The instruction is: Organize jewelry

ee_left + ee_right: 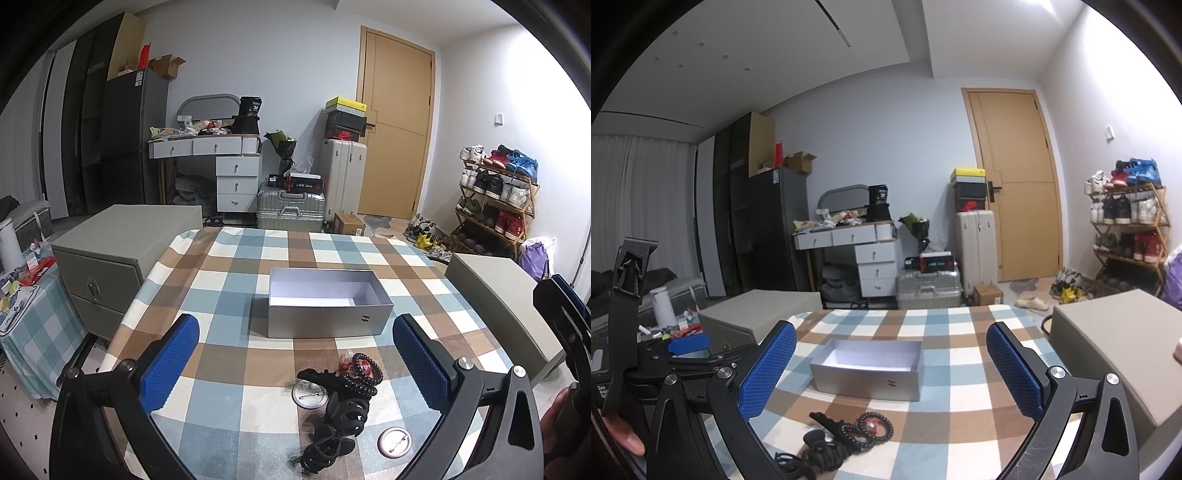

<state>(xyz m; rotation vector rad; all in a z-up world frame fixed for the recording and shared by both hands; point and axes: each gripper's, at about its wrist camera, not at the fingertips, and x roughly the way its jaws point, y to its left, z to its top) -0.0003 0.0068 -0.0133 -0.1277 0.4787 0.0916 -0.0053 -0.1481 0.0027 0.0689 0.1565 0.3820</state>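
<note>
An open, empty silver box (pixel 328 308) stands mid-table on the checked cloth; it also shows in the right wrist view (pixel 868 371). In front of it lies a pile of jewelry: black bead bracelets (pixel 360 373), black hair claws (pixel 345 410), two round pin badges (pixel 394 442) and a small red piece (pixel 347 363). The pile also shows in the right wrist view (pixel 846 435). My left gripper (pixel 295 363) is open and empty, above the pile. My right gripper (pixel 892 373) is open and empty, above the table to the right of the left gripper (pixel 690 345).
Grey drawer units stand at the table's left (pixel 122 251) and right (pixel 495 295). Behind are suitcases (pixel 291 210), a white dresser (pixel 221 162), a shoe rack (pixel 498 195) and a wooden door (pixel 395 122). A small side table (pixel 26 295) with clutter is at the left.
</note>
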